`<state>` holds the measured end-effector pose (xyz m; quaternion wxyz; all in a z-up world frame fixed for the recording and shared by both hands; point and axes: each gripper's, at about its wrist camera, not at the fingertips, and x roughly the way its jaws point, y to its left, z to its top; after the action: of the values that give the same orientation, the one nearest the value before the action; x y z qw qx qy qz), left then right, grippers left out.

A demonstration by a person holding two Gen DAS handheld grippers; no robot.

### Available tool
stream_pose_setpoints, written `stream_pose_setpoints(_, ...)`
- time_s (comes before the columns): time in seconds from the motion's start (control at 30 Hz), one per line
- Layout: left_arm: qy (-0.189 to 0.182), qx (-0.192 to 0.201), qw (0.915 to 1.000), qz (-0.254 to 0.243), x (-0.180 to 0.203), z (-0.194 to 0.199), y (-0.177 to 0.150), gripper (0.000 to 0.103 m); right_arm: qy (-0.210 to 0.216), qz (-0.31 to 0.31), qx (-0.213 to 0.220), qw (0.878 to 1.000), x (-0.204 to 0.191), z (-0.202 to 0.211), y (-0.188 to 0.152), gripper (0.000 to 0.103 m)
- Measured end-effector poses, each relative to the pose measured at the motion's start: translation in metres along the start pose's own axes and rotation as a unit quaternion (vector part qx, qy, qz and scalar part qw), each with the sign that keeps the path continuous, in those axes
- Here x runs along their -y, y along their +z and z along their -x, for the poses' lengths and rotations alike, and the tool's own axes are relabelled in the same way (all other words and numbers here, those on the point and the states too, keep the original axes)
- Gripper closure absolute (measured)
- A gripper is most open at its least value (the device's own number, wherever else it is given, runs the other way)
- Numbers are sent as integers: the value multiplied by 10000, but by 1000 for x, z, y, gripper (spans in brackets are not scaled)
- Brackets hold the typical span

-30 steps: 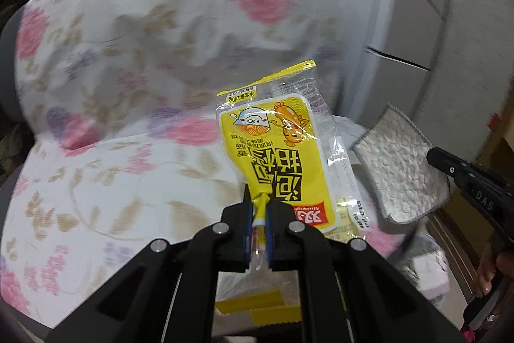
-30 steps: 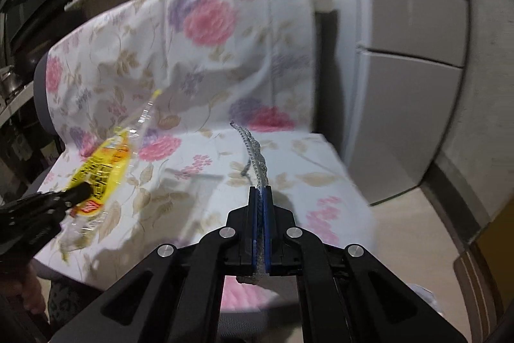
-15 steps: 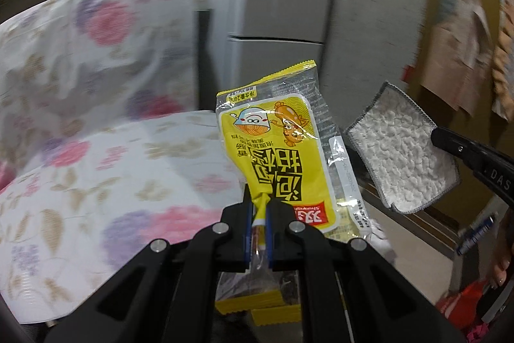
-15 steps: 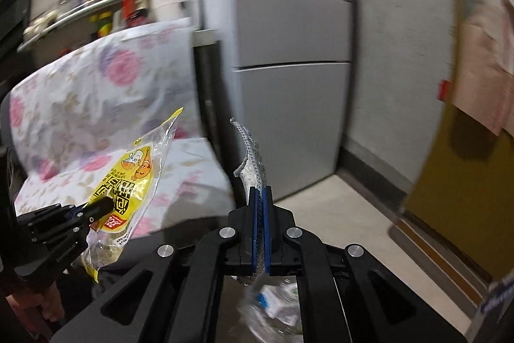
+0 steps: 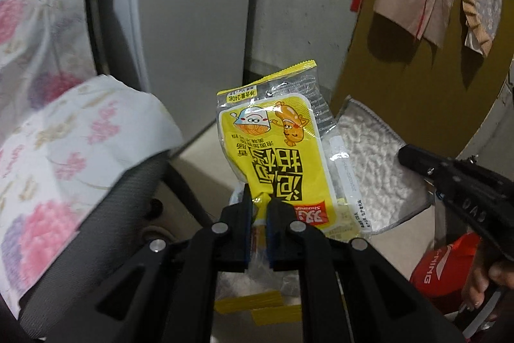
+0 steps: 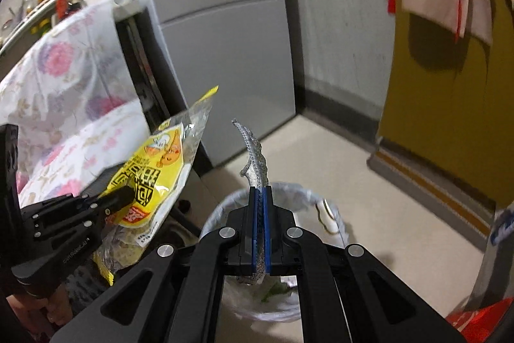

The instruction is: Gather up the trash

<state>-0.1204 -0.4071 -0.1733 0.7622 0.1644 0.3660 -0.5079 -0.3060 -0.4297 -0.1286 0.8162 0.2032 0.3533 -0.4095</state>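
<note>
My left gripper (image 5: 258, 201) is shut on the lower end of a yellow and clear snack wrapper (image 5: 276, 147), held upright in the air. It also shows at the left of the right wrist view (image 6: 154, 172). My right gripper (image 6: 260, 192) is shut on a grey-edged white cloth (image 6: 253, 156), seen edge-on there and flat in the left wrist view (image 5: 369, 163). A bin lined with a white bag (image 6: 334, 204) stands on the floor right below my right gripper.
A chair with a floral cover (image 5: 64, 150) is at the left. A grey cabinet (image 6: 225, 37) and concrete wall stand behind. A mustard-yellow door (image 6: 449, 118) with hanging bags is at the right. A red bag (image 5: 443, 266) lies low right.
Both grippers have swung right, away from the floral chair, with wrapper and cloth still held. The lined bin has come into view below my right gripper.
</note>
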Motion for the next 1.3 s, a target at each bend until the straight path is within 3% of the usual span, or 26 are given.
stream_pose_setpoints(0.07, -18, -78, 10000, -16, 0, -9, 2, 68, 57, -78, -148, 9998, 10, -11, -3, 95)
stream_pose_setpoints(0.13, -86, -152, 9998, -9, 1, -19, 4, 60, -22, -137, -245, 9996, 17, -23, -7, 94)
stream_pose_setpoints(0.23, -83, -270, 9996, 22, 0, -28, 3, 58, -136, -239, -415, 9988, 25, -36, -14, 91)
stream_pose_setpoints(0.3, -55, -300, 9995, 63, -3, -29, 1, 58, -203, -253, -446, 9985, 26, -36, -17, 84)
stream_pose_setpoints(0.53, 194, -29, 9995, 250, -22, 2, 0, 47, -284, -188, 8, 9994, 19, -1, 5, 74)
stream_pose_setpoints(0.7, 530, 289, 9976, 326, -38, 46, 2, 34, -201, 225, 316, 9990, -16, 41, 24, 54)
stream_pose_setpoints(0.83, 856, 291, 9950, 418, -48, 75, 7, 22, -74, 578, 355, 9977, -49, 65, 30, 45)
stream_pose_setpoints(0.93, 973, 330, 9932, 540, -60, 103, 3, 7, -87, 702, 362, 9968, -68, 83, 28, 27)
stream_pose_setpoints(1.0, 1060, 349, 9917, 632, -64, 120, 2, 6, -160, 817, 303, 9961, -81, 95, 29, 14)
stream_pose_setpoints(1.23, 1156, 194, 9888, 927, -71, 167, -3, 6, -425, 883, 247, 9949, -104, 131, 33, 13)
stream_pose_setpoints(1.3, 1263, 245, 9875, 910, -69, 181, -4, 6, -239, 918, 227, 9952, -109, 143, 35, 13)
